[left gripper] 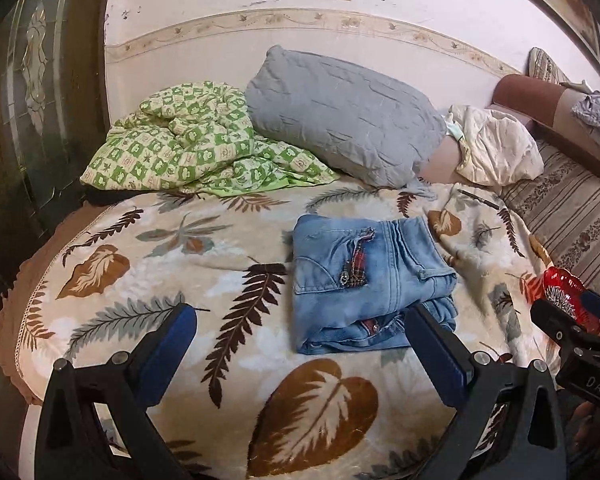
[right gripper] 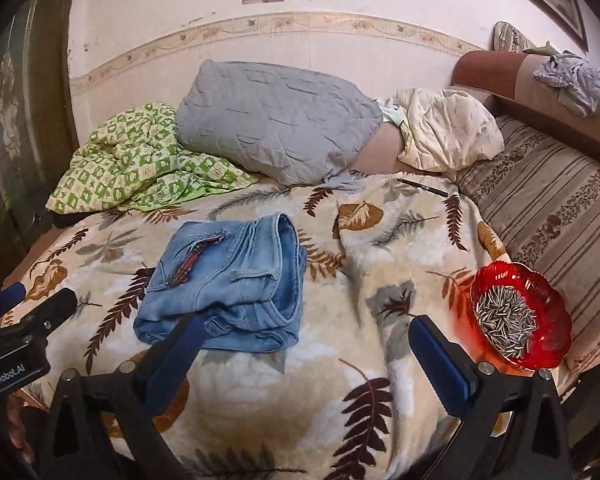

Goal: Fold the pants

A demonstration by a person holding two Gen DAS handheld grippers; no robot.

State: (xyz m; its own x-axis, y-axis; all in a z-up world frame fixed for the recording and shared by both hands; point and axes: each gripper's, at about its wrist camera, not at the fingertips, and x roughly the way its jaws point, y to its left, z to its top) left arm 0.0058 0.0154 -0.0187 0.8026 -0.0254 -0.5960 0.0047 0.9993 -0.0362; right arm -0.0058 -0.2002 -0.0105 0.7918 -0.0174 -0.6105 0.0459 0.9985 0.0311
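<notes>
A pair of light blue jeans (left gripper: pixel 364 280) lies folded into a compact bundle on the leaf-patterned blanket (left gripper: pixel 140 280). It also shows in the right wrist view (right gripper: pixel 228 284). My left gripper (left gripper: pixel 300 320) is open and empty, held above the blanket just in front of the jeans. My right gripper (right gripper: pixel 304 332) is open and empty, just in front and to the right of the jeans. Each gripper shows at the edge of the other's view.
A red glass bowl of seeds (right gripper: pixel 516 320) sits on the blanket at the right. A grey pillow (right gripper: pixel 272 120), a green checked quilt (right gripper: pixel 132 164) and a cream cloth (right gripper: pixel 448 128) lie at the back. A pen (right gripper: pixel 422 187) lies near the pillow. A striped sofa (right gripper: pixel 548 208) is right.
</notes>
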